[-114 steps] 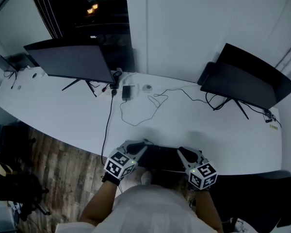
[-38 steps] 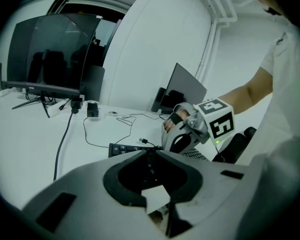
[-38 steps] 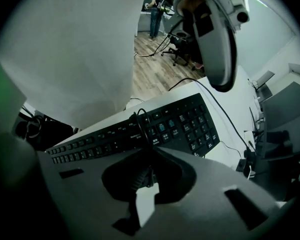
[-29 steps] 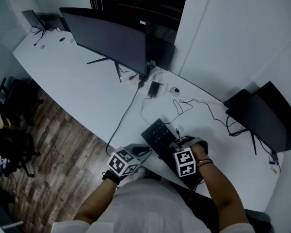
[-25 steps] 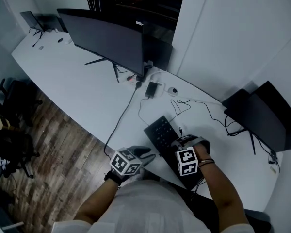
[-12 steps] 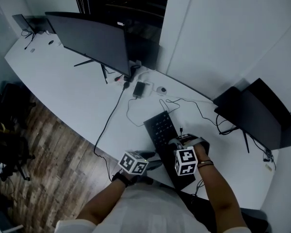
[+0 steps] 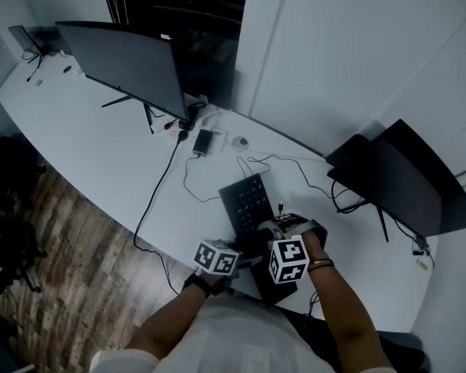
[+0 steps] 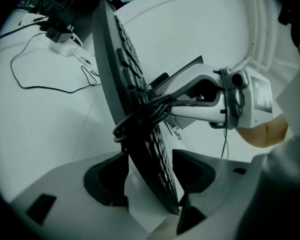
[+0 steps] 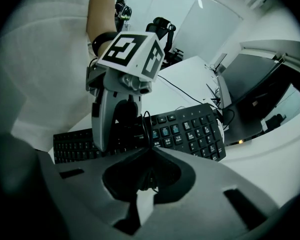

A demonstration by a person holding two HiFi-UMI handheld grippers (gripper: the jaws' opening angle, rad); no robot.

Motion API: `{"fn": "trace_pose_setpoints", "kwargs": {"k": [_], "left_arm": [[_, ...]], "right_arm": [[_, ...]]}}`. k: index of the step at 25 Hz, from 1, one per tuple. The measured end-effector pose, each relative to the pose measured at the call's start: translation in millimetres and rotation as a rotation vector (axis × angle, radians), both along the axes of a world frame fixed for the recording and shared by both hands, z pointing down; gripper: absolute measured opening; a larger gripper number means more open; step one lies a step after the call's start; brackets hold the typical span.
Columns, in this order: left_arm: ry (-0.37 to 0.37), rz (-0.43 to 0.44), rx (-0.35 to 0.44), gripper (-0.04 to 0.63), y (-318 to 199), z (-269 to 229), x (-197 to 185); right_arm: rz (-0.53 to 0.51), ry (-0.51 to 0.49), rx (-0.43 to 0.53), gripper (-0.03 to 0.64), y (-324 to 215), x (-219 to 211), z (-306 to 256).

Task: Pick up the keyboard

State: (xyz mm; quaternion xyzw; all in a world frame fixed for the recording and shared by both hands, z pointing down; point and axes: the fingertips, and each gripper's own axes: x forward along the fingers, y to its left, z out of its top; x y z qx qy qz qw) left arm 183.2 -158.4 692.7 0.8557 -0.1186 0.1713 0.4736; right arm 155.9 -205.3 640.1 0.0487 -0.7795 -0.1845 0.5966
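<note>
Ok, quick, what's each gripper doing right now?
Left gripper: jaws opening, keyboard between them, not gripped.
Right gripper: shut on the keyboard.

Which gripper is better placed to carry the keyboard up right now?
Right. The right gripper is shut on the keyboard's edge; the left gripper's fingers are opening, the keyboard between them but unpressed.

Premises: office workstation. A long white desk [image 7: 101, 162] carries a wide monitor [image 7: 120, 61] and a second monitor [image 7: 396, 181], both on stands, with a black keyboard [image 7: 248, 200] and loose cables [image 7: 157, 196]. Wood-plank floor [image 7: 85, 270]; plain white wall [image 7: 334, 53].
</note>
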Motion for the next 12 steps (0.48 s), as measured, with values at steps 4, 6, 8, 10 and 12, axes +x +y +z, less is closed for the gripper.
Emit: {"fn": "trace_pose_setpoints", "kwargs": {"k": [4, 6, 8, 10, 12], "left_arm": [[0.012, -0.002, -0.004, 0.249, 0, 1, 14], [0.015, 0.002, -0.001, 0.249, -1, 1, 21], [0.018, 0.004, 0.002, 0.249, -2, 0, 26], [0.024, -0.005, 0.004, 0.249, -4, -1, 29], [0.034, -0.023, 0.001, 0.249, -7, -2, 30]], "right_arm": [[-0.001, -0.021, 0.005, 0.014, 2, -1, -7], [-0.003, -0.031, 0.012, 0.014, 2, -2, -11], [-0.004, -0.034, 0.013, 0.014, 2, -2, -13], [-0.006, -0.039, 0.017, 0.014, 3, -3, -15], [-0.007, -0.042, 0.022, 0.014, 3, -4, -17]]}}
